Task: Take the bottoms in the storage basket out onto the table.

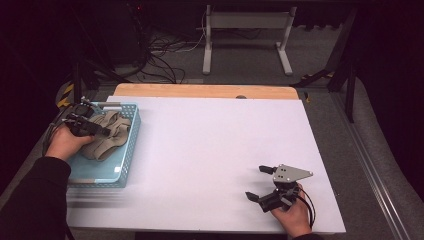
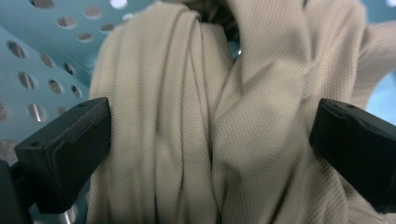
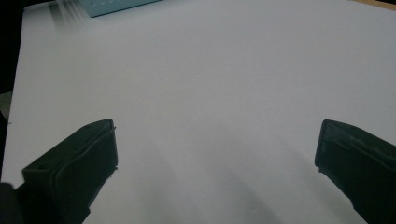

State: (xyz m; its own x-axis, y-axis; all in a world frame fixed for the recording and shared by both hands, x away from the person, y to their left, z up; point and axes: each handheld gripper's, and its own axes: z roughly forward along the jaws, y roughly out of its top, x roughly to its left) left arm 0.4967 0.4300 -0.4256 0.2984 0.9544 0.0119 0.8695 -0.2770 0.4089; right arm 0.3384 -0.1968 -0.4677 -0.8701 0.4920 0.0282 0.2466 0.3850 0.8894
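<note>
Beige cloth [image 2: 205,126] lies bunched in the teal basket [image 1: 127,150] at the surface's left edge, folds running lengthwise between the left hand-held gripper's [image 2: 210,144] parted jaws; the right hand-held gripper [image 1: 261,182], open and empty, waits near the front-right corner.

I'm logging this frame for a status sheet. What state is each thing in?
Left gripper: open, jaws either side of the cloth, inside the basket.
Right gripper: open, holding nothing, over bare table.
Cloth: beige, crumpled in folds, in the basket.
Basket: teal, perforated, upright at the table's left edge.
Table: white-covered.
</note>
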